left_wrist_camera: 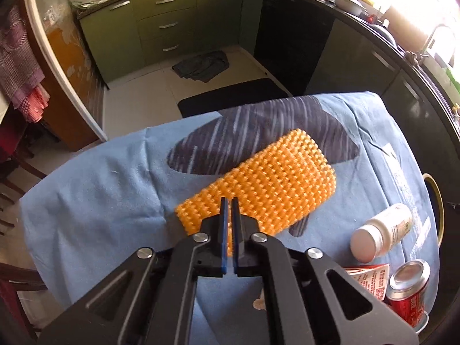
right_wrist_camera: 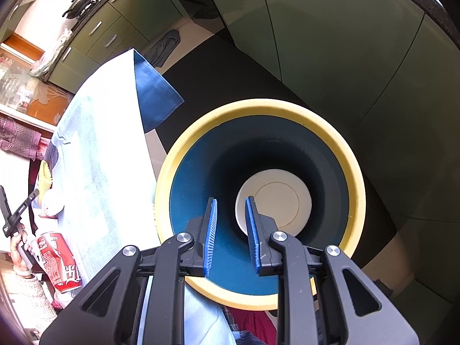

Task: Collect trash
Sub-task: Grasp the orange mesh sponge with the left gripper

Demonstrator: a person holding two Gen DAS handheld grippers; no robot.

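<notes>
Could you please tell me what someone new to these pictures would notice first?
Probably the orange beaded mat in the middle of the blue cloth, with the left claw shut on its near edge. Next, the yellow-rimmed bin beside the table, with the right claw open above its mouth. A red can and white bottle lie on the cloth's right side.

I'm working in a home kitchen: green cabinets (left_wrist_camera: 161,26) with drawer handles wrap under a dark countertop (left_wrist_camera: 371,26), a wok (right_wrist_camera: 79,1) sits on the stove, floor tiled.
</notes>
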